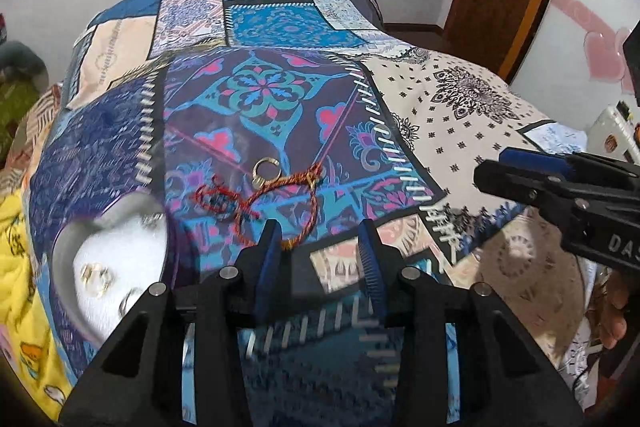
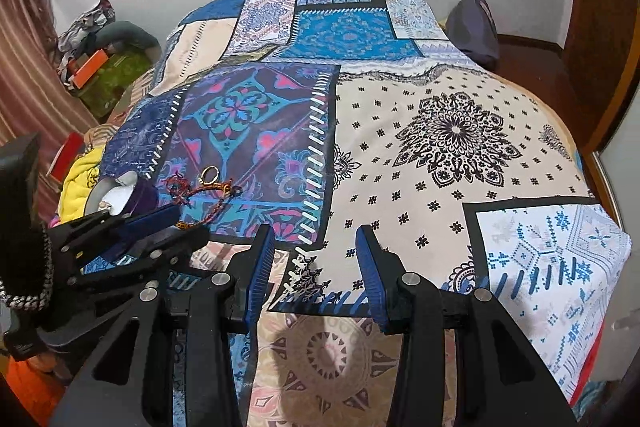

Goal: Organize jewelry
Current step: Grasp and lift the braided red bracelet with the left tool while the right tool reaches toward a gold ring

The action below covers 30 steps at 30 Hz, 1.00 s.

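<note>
A red and orange braided cord bracelet (image 1: 256, 201) lies on the patterned bedspread, with a gold ring (image 1: 267, 169) just beyond it. A heart-shaped box (image 1: 116, 259) with a white lining sits at the left and holds gold rings (image 1: 96, 277). My left gripper (image 1: 320, 239) is open and empty, its fingertips just short of the cord's near end. In the right wrist view the bracelet (image 2: 200, 189), the ring (image 2: 211, 174) and the box (image 2: 116, 197) lie at the left. My right gripper (image 2: 316, 239) is open and empty over the white patch.
The patchwork bedspread (image 2: 400, 155) covers the whole bed. A yellow blanket (image 1: 16, 259) lies left of the box. A dark pillow (image 2: 474, 27) sits at the far right edge. Boxes and clothes (image 2: 100, 59) are piled beside the bed at the left.
</note>
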Each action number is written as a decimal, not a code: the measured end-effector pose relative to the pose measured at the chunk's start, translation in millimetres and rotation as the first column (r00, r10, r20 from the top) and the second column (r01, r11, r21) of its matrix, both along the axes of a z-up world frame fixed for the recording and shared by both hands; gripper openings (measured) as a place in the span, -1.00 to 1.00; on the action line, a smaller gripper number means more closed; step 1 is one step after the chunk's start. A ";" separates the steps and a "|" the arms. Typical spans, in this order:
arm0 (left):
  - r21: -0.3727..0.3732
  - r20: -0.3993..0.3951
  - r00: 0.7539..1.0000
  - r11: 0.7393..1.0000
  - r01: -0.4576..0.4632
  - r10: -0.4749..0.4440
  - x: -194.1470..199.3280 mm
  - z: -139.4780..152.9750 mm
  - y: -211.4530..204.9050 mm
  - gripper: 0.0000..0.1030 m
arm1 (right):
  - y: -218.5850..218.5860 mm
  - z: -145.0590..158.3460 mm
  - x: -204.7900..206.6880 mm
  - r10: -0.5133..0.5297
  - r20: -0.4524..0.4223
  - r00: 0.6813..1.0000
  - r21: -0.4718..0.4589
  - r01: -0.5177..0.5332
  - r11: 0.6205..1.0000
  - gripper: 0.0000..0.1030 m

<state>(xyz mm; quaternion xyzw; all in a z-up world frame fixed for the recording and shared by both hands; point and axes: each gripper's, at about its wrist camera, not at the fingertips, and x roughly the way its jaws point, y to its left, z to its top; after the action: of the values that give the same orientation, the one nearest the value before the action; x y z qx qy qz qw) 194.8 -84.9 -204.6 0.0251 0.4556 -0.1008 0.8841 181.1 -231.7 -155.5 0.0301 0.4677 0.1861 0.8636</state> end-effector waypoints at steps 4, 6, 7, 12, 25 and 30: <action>0.030 -0.035 0.999 0.999 0.033 -0.032 15.5 -13.5 -9.4 -0.48 | -1.7 -3.4 1.5 0.002 -0.010 1.000 0.004 -0.002 1.000 -0.26; 0.033 -0.061 0.998 0.999 0.024 -0.022 22.4 -23.4 -10.6 -0.50 | -2.3 -4.4 2.2 0.001 -0.012 1.000 0.006 -0.001 1.000 -0.25; 0.029 -0.055 0.998 0.999 0.017 -0.015 23.9 -24.9 -10.3 -0.51 | -3.3 -4.8 2.3 0.000 -0.015 1.000 0.007 0.000 1.000 -0.25; 0.010 -0.062 0.998 1.000 -0.006 0.007 30.4 -26.5 -6.8 -0.96 | -2.4 -2.1 3.1 0.003 -0.015 1.000 0.019 -0.003 1.000 -0.25; -0.154 0.063 0.996 0.986 -0.060 0.070 1.0 36.9 36.5 -0.97 | 32.7 4.1 6.6 0.072 0.006 0.997 0.014 -0.072 0.997 -0.26; -0.164 0.129 0.986 0.983 -0.087 0.109 -3.8 61.4 62.7 -0.97 | 62.3 1.5 13.8 0.142 0.013 0.990 -0.007 -0.142 0.990 -0.26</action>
<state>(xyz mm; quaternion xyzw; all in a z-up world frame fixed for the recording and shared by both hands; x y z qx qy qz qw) 191.0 -22.2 -143.2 -0.0607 0.3847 -0.0908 0.9165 194.9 -169.4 -154.0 -0.0072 0.4633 0.2456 0.8514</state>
